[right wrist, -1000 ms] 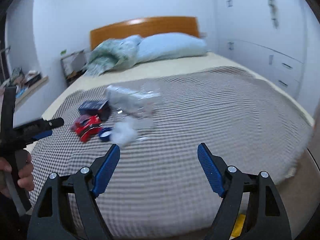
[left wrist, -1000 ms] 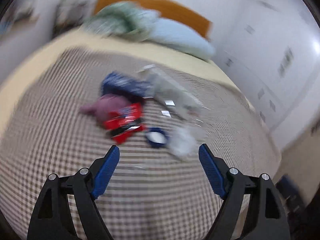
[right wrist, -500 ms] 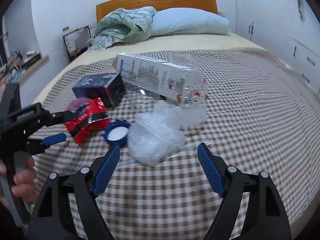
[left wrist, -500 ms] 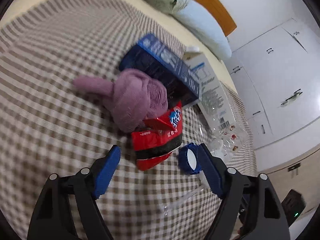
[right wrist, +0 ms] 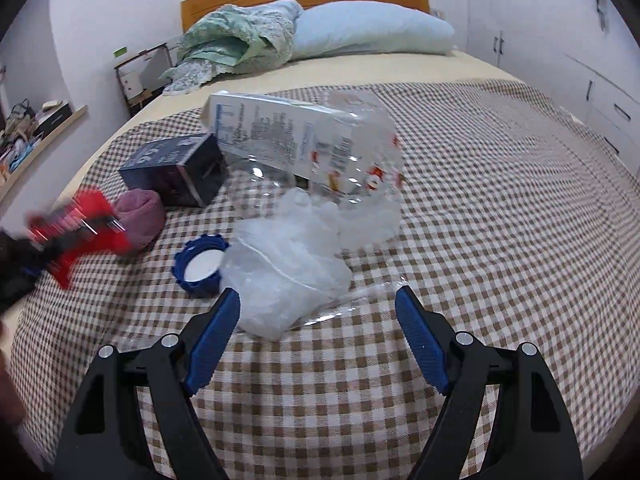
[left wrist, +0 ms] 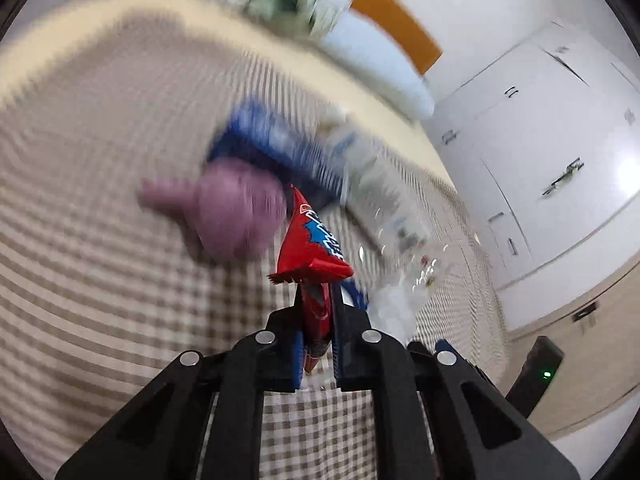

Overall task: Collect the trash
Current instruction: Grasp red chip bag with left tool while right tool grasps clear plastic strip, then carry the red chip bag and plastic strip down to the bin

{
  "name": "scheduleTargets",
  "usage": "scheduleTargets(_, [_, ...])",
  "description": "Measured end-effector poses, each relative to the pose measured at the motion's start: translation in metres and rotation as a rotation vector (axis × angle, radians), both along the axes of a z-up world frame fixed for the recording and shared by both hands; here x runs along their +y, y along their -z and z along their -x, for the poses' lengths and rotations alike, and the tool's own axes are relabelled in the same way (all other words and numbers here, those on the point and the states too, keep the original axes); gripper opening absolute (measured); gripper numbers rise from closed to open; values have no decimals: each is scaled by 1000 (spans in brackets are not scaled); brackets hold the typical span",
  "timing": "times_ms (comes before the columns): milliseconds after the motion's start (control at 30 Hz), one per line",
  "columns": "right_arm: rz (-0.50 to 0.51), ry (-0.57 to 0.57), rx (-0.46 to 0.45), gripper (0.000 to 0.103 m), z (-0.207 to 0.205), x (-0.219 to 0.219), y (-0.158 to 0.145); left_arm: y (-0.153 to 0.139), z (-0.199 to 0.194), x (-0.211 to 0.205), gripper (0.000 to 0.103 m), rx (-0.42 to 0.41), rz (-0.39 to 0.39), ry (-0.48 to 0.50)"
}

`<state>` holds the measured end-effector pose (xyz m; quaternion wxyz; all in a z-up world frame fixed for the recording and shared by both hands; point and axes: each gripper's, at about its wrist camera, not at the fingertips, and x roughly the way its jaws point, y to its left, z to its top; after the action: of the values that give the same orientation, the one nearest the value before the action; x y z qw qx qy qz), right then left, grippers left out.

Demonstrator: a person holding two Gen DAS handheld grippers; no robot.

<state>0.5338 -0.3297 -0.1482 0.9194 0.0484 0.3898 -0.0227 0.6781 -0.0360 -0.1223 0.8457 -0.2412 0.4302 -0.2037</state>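
Left gripper (left wrist: 316,316) was closing on the red snack wrapper (left wrist: 310,248), jaws nearly together with the foil pinched between the pads. The wrapper stood up out of the jaws, clear of the checked blanket (left wrist: 100,280). It looked light, thin and slick, so a pinch on the flat body seemed safer than one on the crimped edge.

Right gripper (right wrist: 318,332) was wide open and held nothing, hovering just short of the crumpled clear plastic bag (right wrist: 288,272). That bag looked soft and near weightless; I'd take it at the bunched middle, since a loose corner would probably slip.

The blue cap (right wrist: 200,266) touched the bag's left side, so a sloppy grab could drag it along. The white carton (right wrist: 280,132) and dark box (right wrist: 176,168) lay behind; stiff, probably empty, best gripped across a narrow face.
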Motion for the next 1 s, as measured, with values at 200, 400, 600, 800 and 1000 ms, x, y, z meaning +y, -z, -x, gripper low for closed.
scheduleTargets(200, [18, -179, -30, 76, 10, 33, -5, -35, 9, 35, 8, -84, -132, -183])
scheduleTargets(400, [194, -476, 28, 76, 14, 89, 12, -28, 11, 66, 8, -10, -147, -249])
scheduleTargets(600, [230, -588, 111, 49, -23, 98, 33, -34, 26, 102, 8, -20, -71, -272])
scheduleTargets(800, [62, -586, 134, 13, -40, 93, 39, -24, 15, 109, 8, 10, -56, -291])
scheduleTargets(1000, [-106, -546, 98, 6, -31, 100, 8, -18, 7, 101, 8, 20, -67, -263])
